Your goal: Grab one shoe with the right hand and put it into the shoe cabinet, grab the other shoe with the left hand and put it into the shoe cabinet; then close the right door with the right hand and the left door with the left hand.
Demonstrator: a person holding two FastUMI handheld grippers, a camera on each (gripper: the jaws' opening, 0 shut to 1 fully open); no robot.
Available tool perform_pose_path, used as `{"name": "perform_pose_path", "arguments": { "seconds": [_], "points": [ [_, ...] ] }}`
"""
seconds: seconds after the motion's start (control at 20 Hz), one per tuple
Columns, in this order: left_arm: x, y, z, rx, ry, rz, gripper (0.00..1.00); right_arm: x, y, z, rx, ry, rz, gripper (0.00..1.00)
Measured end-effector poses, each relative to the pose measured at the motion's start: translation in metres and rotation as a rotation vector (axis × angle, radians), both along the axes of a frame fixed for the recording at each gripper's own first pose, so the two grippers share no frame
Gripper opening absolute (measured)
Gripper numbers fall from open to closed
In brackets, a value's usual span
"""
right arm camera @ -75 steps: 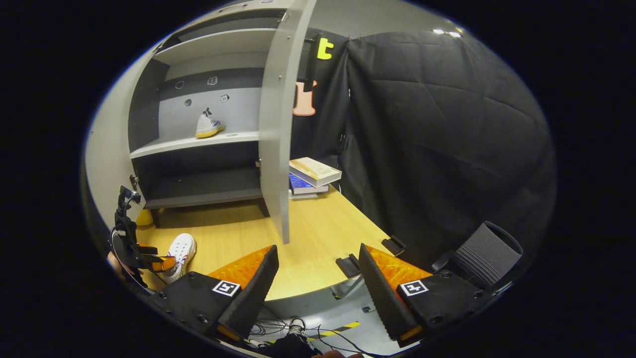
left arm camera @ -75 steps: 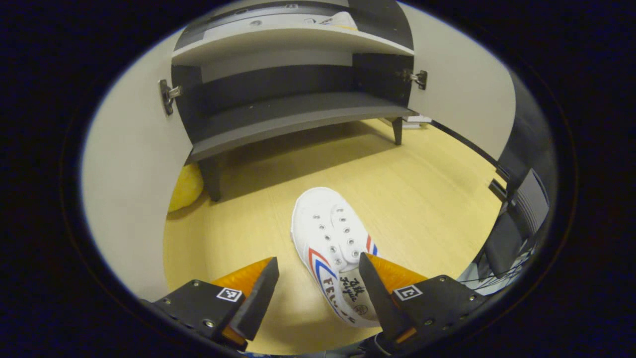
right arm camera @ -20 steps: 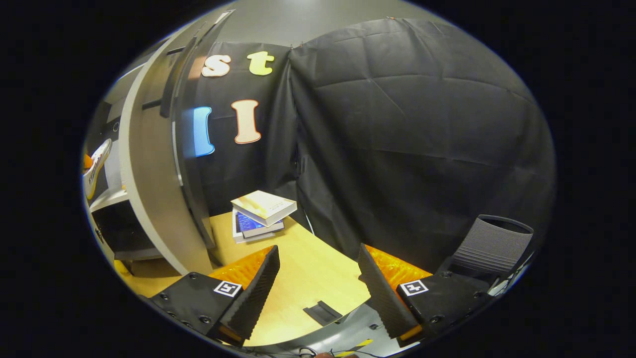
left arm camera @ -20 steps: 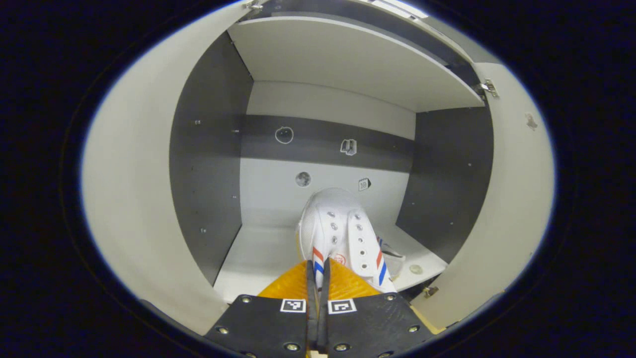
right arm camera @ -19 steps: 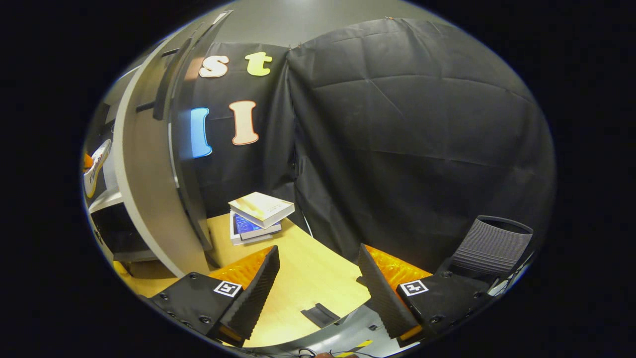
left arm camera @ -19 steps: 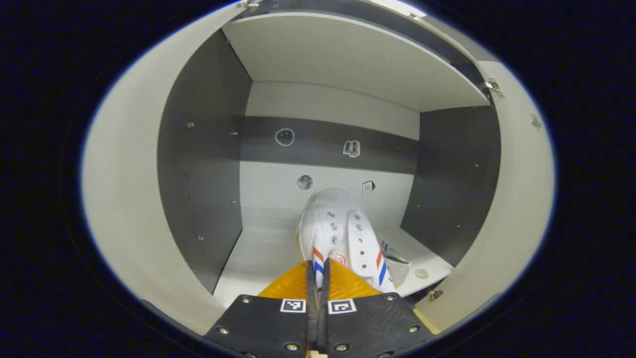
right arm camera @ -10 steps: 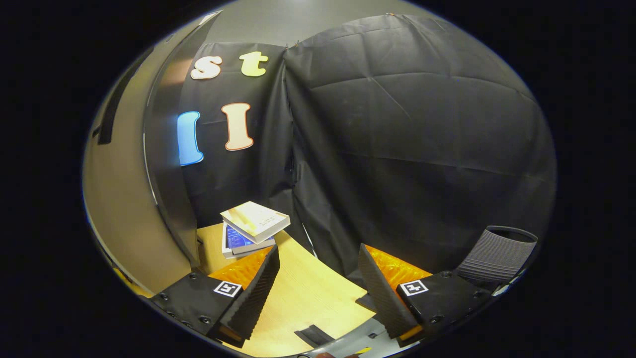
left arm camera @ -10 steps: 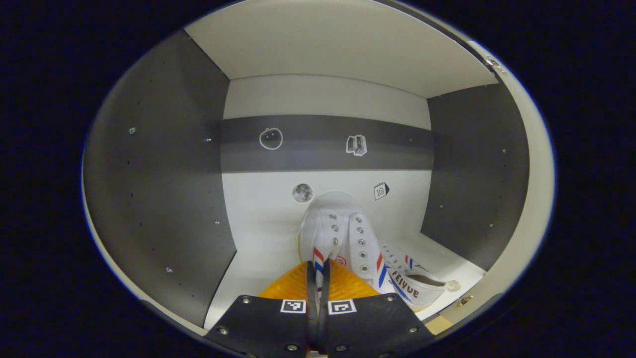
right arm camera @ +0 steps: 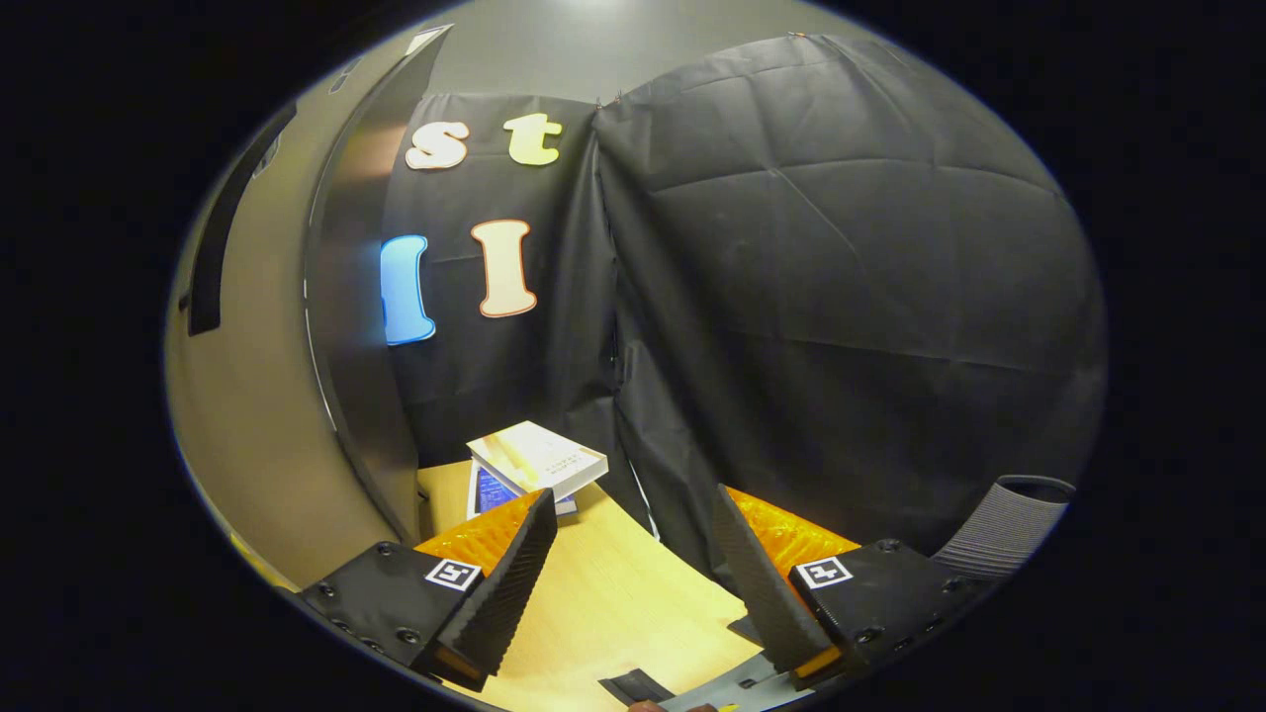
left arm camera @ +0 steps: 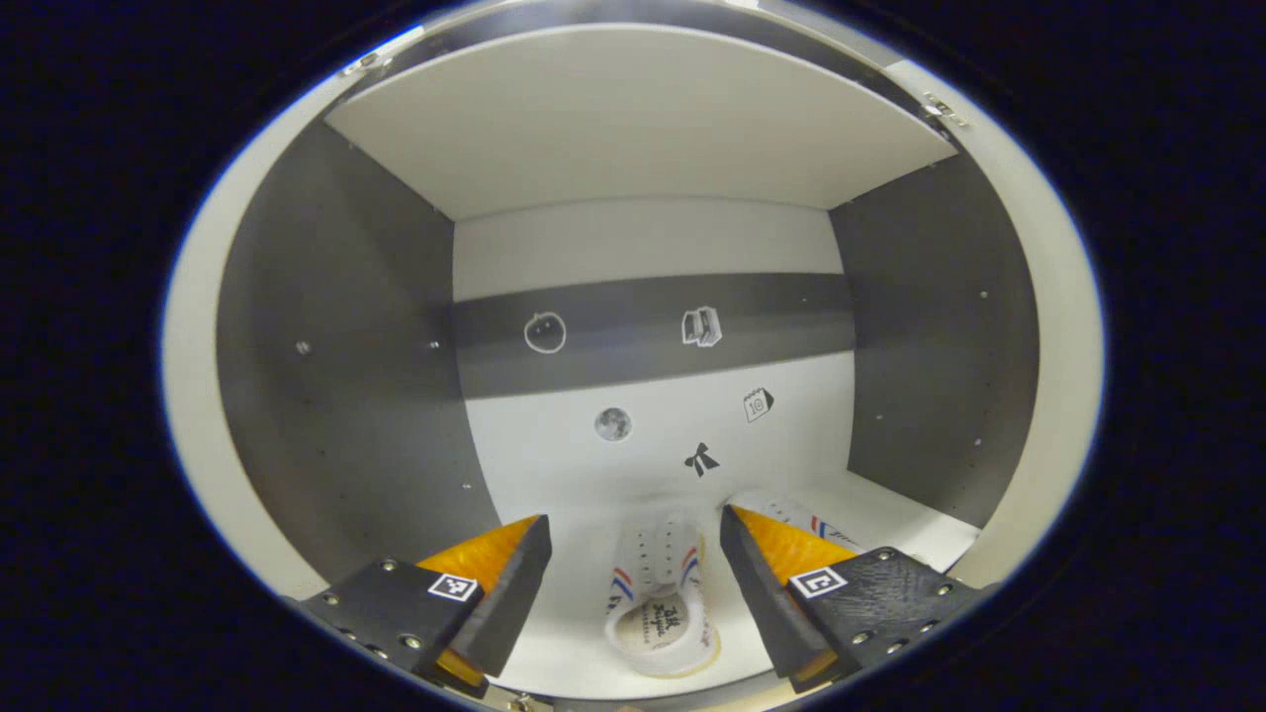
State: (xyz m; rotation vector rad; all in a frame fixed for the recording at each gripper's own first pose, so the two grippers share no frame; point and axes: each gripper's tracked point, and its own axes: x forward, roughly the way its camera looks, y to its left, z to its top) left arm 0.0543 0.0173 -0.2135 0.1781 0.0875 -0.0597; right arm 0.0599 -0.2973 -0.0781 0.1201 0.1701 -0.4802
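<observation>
In the left gripper view a white shoe [left arm camera: 661, 601] with red and blue stripes lies on the pale shelf [left arm camera: 564, 633] inside the shoe cabinet, heel toward me. My left gripper [left arm camera: 633, 578] is open just above it, one finger on each side, not touching. A second white shoe [left arm camera: 803, 516] lies to its right, partly hidden by my finger. In the right gripper view my right gripper [right arm camera: 633, 574] is open and empty over the wooden floor [right arm camera: 613, 613], beside the outer face of the cabinet's right door [right arm camera: 267, 396].
The cabinet's dark side walls [left arm camera: 336, 396] and upper shelf [left arm camera: 633, 119] enclose the left gripper. A stack of books [right arm camera: 534, 460] lies on the floor by the black cloth wall. A ribbed grey bin [right arm camera: 1004, 534] stands at the far right.
My left gripper has opened and let go of the shoe, which now lies on the shelf, and has drawn back a little. The right gripper shifted only slightly.
</observation>
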Motion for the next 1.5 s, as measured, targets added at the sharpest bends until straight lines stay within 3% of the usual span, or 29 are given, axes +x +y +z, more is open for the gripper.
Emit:
{"name": "perform_pose_path", "arguments": {
  "seconds": [0.2,0.35,0.45,0.5,0.6,0.75,0.85,0.95,1.05,1.2,1.3,1.4,1.45,1.5],
  "points": [
    [-0.078,-0.006,0.03,-0.001,-0.124,0.007,0.99,-0.004,-0.002,0.034,-0.01,-0.042,0.029,0.96],
    [-0.14,-0.007,0.026,-0.016,-0.122,0.021,0.99,-0.01,-0.001,0.064,-0.025,-0.056,0.059,0.99],
    [-0.176,-0.009,0.025,-0.033,-0.133,0.018,0.99,-0.017,0.002,0.084,-0.05,-0.076,0.074,0.95],
    [-0.195,-0.009,0.026,-0.024,-0.143,0.017,0.99,-0.02,0.004,0.092,-0.067,-0.081,0.079,0.99],
    [-0.225,-0.009,0.018,-0.022,-0.136,0.02,0.97,-0.026,0.009,0.104,-0.083,-0.085,0.086,0.95],
    [-0.26,-0.011,0.007,-0.076,-0.098,0.023,0.99,-0.032,0.023,0.122,-0.059,-0.106,0.121,0.99],
    [-0.286,-0.011,0.004,-0.09,-0.099,0.047,0.99,-0.028,0.03,0.134,-0.063,-0.126,0.172,0.95],
    [-0.314,-0.01,-0.002,-0.082,-0.094,0.091,0.97,-0.019,0.034,0.143,-0.079,-0.14,0.224,1.0],
    [-0.341,-0.011,-0.014,-0.063,-0.065,0.15,0.98,-0.005,0.043,0.151,-0.122,-0.155,0.292,0.95],
    [-0.374,-0.006,-0.03,-0.084,-0.039,0.29,0.97,0.01,0.073,0.148,-0.134,-0.148,0.46,0.99],
    [-0.393,-0.013,-0.042,-0.135,-0.022,0.343,0.97,0.017,0.088,0.149,-0.118,-0.151,0.543,0.99],
    [-0.41,-0.021,-0.045,-0.147,-0.012,0.359,0.99,0.022,0.102,0.154,-0.091,-0.162,0.598,0.95],
    [-0.417,-0.021,-0.046,-0.139,-0.01,0.361,0.99,0.025,0.107,0.159,-0.078,-0.173,0.611,0.99],
    [-0.417,-0.02,-0.048,-0.135,0.0,0.362,0.97,0.025,0.111,0.164,-0.066,-0.183,0.615,0.95]
  ]
}}
